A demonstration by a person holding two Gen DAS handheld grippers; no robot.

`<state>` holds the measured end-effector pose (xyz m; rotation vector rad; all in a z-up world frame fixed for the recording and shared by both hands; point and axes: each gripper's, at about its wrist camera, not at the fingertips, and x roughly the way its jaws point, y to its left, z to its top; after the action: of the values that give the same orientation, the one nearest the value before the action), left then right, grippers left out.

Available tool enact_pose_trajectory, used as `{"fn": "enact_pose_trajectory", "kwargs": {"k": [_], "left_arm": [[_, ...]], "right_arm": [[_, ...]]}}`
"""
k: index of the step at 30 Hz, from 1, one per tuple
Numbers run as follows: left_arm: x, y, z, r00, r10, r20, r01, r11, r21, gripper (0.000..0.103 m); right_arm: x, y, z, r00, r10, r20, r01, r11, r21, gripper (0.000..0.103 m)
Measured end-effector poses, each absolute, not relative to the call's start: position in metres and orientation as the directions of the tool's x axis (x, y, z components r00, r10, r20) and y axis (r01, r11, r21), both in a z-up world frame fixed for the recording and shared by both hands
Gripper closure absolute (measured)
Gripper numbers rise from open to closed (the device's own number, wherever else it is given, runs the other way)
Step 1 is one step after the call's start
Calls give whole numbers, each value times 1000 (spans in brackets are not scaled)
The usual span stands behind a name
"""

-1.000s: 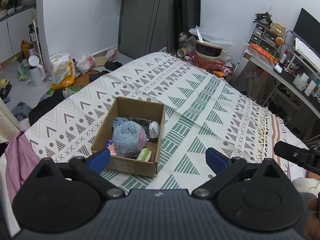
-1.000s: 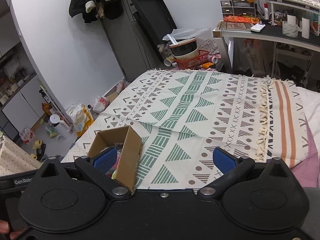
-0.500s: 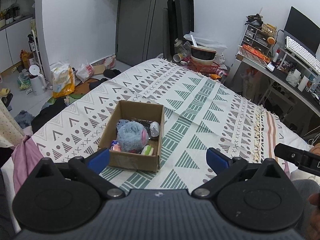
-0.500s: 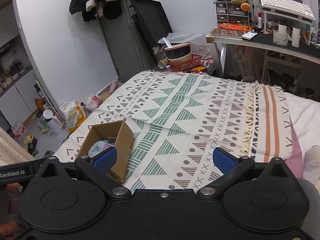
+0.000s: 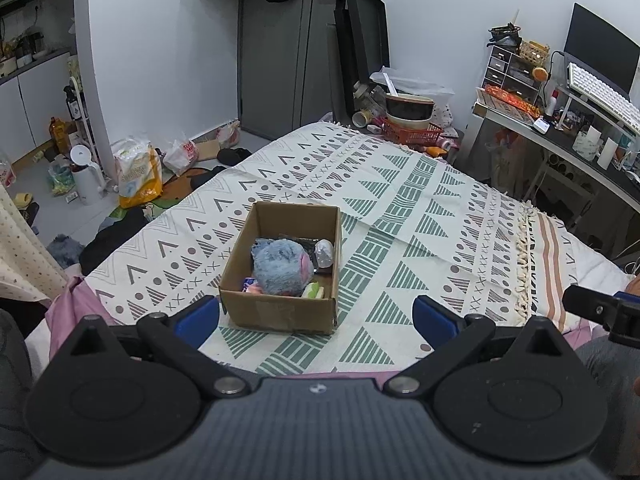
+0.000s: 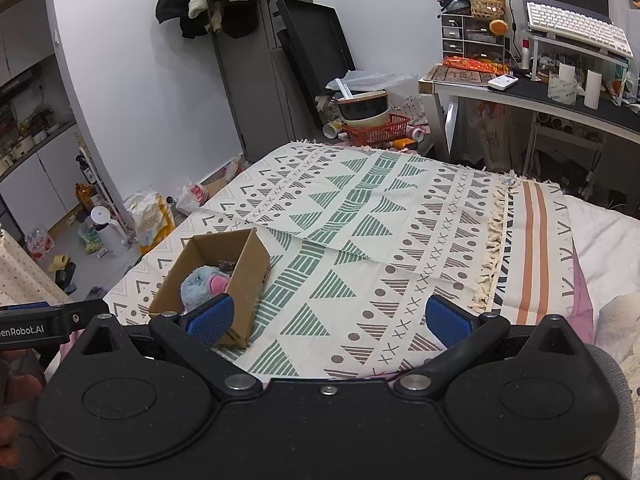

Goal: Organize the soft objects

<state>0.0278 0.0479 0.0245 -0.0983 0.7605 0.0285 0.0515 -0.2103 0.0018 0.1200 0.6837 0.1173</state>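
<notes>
Cardboard box [image 5: 280, 312]: open-topped, resting on the patterned blanket [image 5: 420, 208] that covers the bed; at about 11 o'clock from centre in the left wrist view, at 9 o'clock in the right wrist view [image 6: 248, 280].

Contents: one blue fluffy plush toy [image 5: 280, 266] with a pink patch, filling the middle of the box and also seen in the right wrist view [image 6: 200, 286]. A small pale grey soft item [image 5: 324, 252] lies at its 2 o'clock, against the box's right wall. A green-and-white soft item [image 5: 313, 292] sits at its 5 o'clock in the near right corner. Small pink and blue pieces at its 7 o'clock are too small to identify.

Left gripper [image 5: 316, 316]: tongs spread wide, holding nothing, blue pads [image 5: 198, 316] apart above the blanket's near edge; the left pad sits just beside the box's near left corner.

Right gripper [image 6: 330, 318]: tongs likewise spread wide and empty; its left pad [image 6: 210, 318] overlaps the box's near corner in view, contact cannot be told.

Surroundings: desk [image 6: 560, 96] with a white keyboard [image 6: 576, 32] at 1 o'clock; red basket [image 6: 376, 130] holding bowls beyond the bed's far edge at 12 o'clock.
</notes>
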Motion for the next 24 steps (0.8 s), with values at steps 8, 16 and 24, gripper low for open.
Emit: {"fn": "enact_pose_trajectory", "kwargs": {"k": [8,16,24], "left_arm": [[19,52,30,732,3,-681,-68,995,-69,1],[16,53,31,734,5,-679,-68,996,-66,1],[15,54,32,737,5,-676,-70,995,-69,1]], "right_arm": [[46,-211,5,770,166,-616,-83,983,162,0],[45,-212,6,773,166,-613,-74,982,173,0],[45,-209,3,766,164,-621,-82,984,159,0]]}}
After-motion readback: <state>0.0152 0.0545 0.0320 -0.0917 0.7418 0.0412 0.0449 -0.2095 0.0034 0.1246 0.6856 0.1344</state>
